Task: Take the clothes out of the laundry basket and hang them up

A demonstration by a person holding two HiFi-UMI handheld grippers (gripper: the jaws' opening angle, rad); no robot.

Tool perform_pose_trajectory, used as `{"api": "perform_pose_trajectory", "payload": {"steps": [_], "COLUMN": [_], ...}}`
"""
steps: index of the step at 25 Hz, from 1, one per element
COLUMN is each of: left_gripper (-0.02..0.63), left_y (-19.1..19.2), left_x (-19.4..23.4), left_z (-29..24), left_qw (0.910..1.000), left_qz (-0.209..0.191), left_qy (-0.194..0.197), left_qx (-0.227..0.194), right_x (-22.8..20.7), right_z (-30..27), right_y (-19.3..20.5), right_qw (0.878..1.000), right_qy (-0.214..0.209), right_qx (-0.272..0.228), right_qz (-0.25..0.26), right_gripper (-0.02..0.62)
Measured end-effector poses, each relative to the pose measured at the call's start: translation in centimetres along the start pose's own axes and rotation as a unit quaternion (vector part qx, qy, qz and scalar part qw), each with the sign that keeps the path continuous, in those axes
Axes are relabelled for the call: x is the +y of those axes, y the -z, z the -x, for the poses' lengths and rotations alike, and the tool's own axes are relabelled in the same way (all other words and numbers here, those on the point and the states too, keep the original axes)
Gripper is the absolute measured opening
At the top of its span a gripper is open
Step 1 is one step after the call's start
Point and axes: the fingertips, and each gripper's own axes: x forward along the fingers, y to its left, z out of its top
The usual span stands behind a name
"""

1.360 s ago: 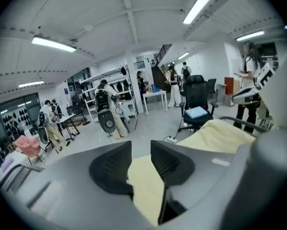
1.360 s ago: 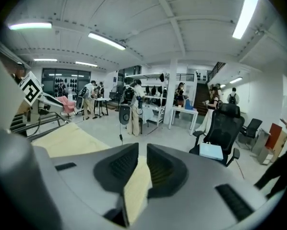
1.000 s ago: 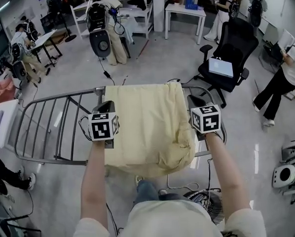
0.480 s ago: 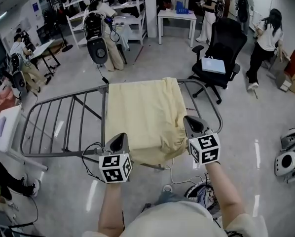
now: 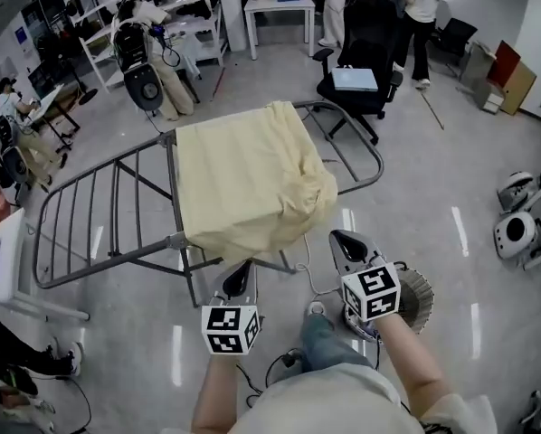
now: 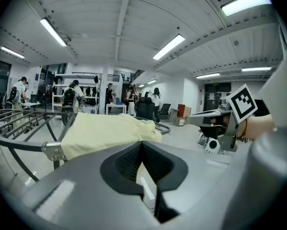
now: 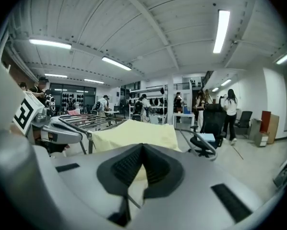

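A pale yellow cloth [image 5: 248,183] hangs draped over the right half of a grey metal drying rack [image 5: 99,206]. Both grippers are held back from it, near my body. My left gripper [image 5: 242,269] is shut and holds nothing; its tip points at the rack's near rail. My right gripper [image 5: 341,240] is also shut and empty, just right of the cloth's hanging edge. A round white laundry basket [image 5: 413,298] stands on the floor behind my right wrist, mostly hidden. In the left gripper view the cloth [image 6: 105,131] lies beyond the shut left gripper [image 6: 141,145]; the right gripper view shows the cloth [image 7: 134,133] beyond the right gripper [image 7: 142,147].
A black office chair [image 5: 365,48] stands past the rack's far right corner, with a white table [image 5: 279,7] behind it. Cables [image 5: 316,283] trail on the floor under the rack. White machines [image 5: 515,233] stand at the right. Several people move about at the back.
Both grippers have drawn back from the yellow cloth toward me and sunk a little. The rack now sits farther off, and the basket has come into view.
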Motion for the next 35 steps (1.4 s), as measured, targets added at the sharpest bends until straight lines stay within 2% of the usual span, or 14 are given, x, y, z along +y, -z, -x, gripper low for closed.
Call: {"api": "perform_pose_trajectory", "payload": {"steps": [4,10,18,30,35], "left_gripper": [0.011,0.011,0.011,0.011,0.011], "left_y": [2.4,4.8,6.9,15.3,20.8], "left_x": [-3.6,-8.6,-15.8,-29.8,-35.0], "left_z": [0.0,-2.1,-5.4,-12.0,-16.7], "left_qw": [0.9989,0.9934,0.9776,0.953,0.9447], "left_qz": [0.003,-0.006,-0.016,-0.04,-0.049], "left_qy": [0.043,0.11,0.198,0.258,0.259], "left_qx": [0.016,0.032,0.069,0.154,0.195], "right_x": [0.1,-1.9,-6.4,-16.0,-20.8], "right_z": [4.0,9.1,15.7,23.4,25.2], "right_y": [2.7,6.3,10.7,22.0,28.6], "right_qw": [0.999,0.993,0.976,0.945,0.932], "right_qy": [0.034,0.107,0.196,0.275,0.29], "right_qx": [0.021,0.045,0.078,0.112,0.131], "right_qz": [-0.011,-0.01,-0.051,-0.138,-0.175], "right_gripper": [0.002,0.002,0.002,0.002,0.002]}}
